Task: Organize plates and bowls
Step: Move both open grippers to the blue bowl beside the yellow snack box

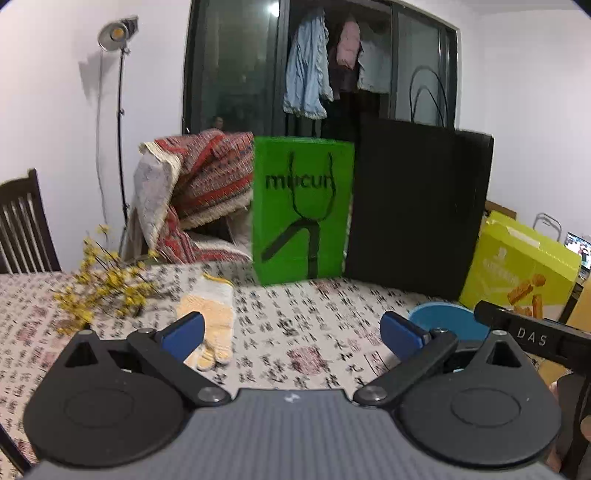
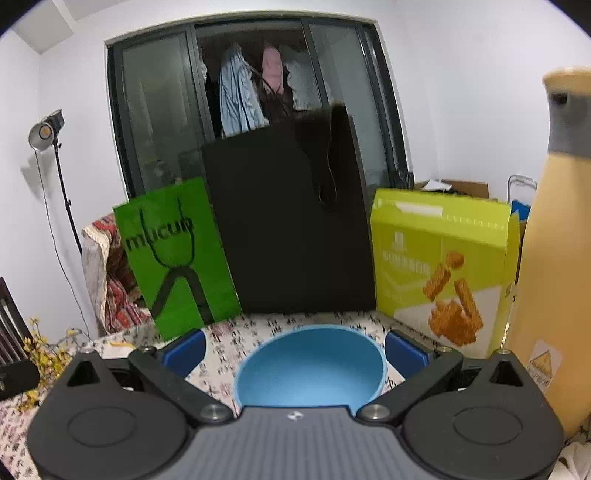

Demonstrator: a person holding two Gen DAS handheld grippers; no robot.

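Left wrist view, left to right. Dark wooden chair [image 1: 22, 221] at 9 o'clock, behind the table edge. Lamp on a stand [image 1: 117, 33] at 11 o'clock against the white wall. Yellow flower sprigs [image 1: 103, 291] lie on the patterned tablecloth [image 1: 303, 332]. A white and yellow work glove [image 1: 212, 317] lies flat just past the left pad, partly hidden by it. Left gripper [image 1: 291, 334]: blue pads spread wide, nothing between them, only tablecloth. Green paper bag [image 1: 301, 210] stands upright at 12 o'clock at the far table edge, a taller black bag [image 1: 417, 206] touching its right side. Blue bowl [image 1: 443, 317] at 3 o'clock on the table, beyond the right pad, partly covered by the other gripper's black body [image 1: 532, 336]. Yellow-green snack box [image 1: 517, 266] at 2 o'clock.

Right wrist view, left to right. Lamp at 10 o'clock, green bag at 9 to 10, black bag at 12, hanging clothes [image 2: 255, 88] behind the dark glass door. Right gripper [image 2: 295, 352]: blue pads spread apart, one on each side of the blue bowl, rim not pinched. The bowl sits upright on the cloth, dead centre between the fingers, its near edge hidden under the gripper body. Snack box at 2 o'clock, standing. Tall cream bottle with grey collar [image 2: 557, 240] at 3 o'clock, upright, close by.
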